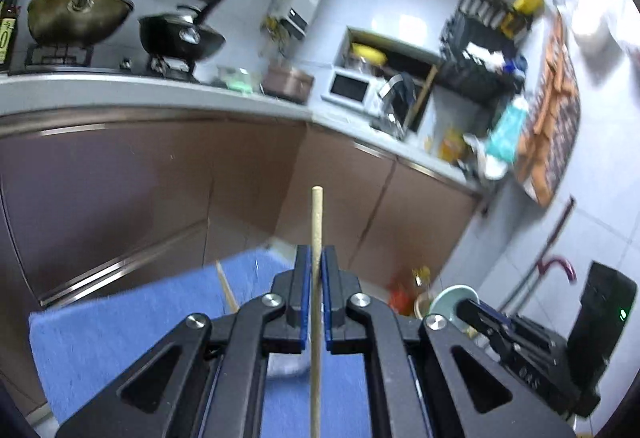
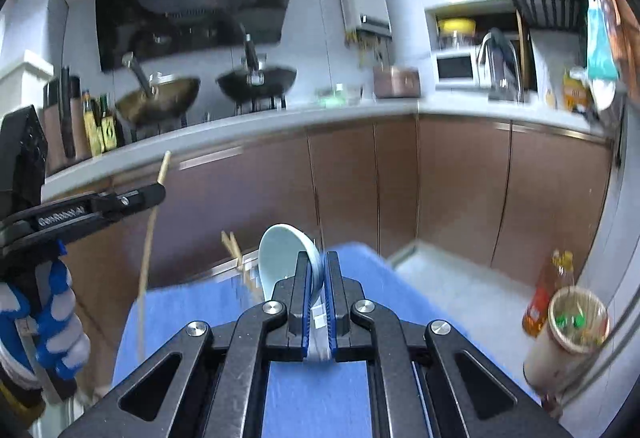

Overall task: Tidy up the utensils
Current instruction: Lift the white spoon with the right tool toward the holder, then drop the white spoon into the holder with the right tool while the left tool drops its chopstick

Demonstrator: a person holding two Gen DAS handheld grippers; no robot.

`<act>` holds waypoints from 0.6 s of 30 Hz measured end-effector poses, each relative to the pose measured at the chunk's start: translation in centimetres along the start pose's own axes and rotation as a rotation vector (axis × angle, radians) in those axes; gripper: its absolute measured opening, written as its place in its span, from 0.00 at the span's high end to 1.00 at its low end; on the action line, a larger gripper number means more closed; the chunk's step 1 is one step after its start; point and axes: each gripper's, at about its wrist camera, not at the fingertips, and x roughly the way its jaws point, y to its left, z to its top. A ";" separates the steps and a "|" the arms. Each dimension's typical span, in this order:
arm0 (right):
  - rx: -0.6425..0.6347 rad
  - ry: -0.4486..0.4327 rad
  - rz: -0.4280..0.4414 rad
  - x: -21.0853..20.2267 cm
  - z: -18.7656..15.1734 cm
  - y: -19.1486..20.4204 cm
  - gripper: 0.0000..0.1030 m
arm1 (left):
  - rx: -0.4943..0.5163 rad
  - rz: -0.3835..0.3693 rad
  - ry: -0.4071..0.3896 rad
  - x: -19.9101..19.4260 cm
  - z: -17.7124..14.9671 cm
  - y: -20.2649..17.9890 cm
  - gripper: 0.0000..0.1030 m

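My left gripper (image 1: 317, 258) is shut on a thin wooden chopstick (image 1: 316, 222) that stands upright between its blue pads, raised above the blue cloth (image 1: 120, 330). My right gripper (image 2: 318, 262) is shut on a pale blue ceramic spoon (image 2: 280, 252), bowl end up and tilted left. In the right wrist view the left gripper (image 2: 158, 190) shows at the left with the chopstick (image 2: 149, 238) hanging down through it, held by a hand in a blue and white glove (image 2: 48, 318). In the left wrist view the spoon (image 1: 450, 300) and right gripper (image 1: 464, 308) appear at lower right.
More chopsticks (image 2: 234, 246) lie at the cloth's (image 2: 200, 302) far edge. Brown cabinets (image 2: 440, 182) and a grey counter (image 2: 280, 122) with two woks (image 2: 256, 80), a microwave (image 2: 456, 68) and a sink tap stand ahead. A paper cup (image 2: 568, 334) and an oil bottle (image 2: 546, 298) stand at the right.
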 end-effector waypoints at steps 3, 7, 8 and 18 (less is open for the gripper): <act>-0.024 -0.079 -0.058 1.6 2.1 0.7 0.94 | -0.036 0.020 -0.055 1.6 2.0 0.8 0.96; -0.013 -0.153 -0.112 3.8 3.5 0.3 0.94 | -0.055 0.057 -0.130 4.1 3.8 1.3 0.96; -0.019 -0.166 -0.129 4.4 3.5 0.1 0.94 | -0.054 0.067 -0.145 4.6 3.9 1.5 0.96; -0.110 -0.177 -0.211 11.1 1.3 -0.2 0.94 | -0.014 0.202 -0.189 12.5 1.5 2.7 0.96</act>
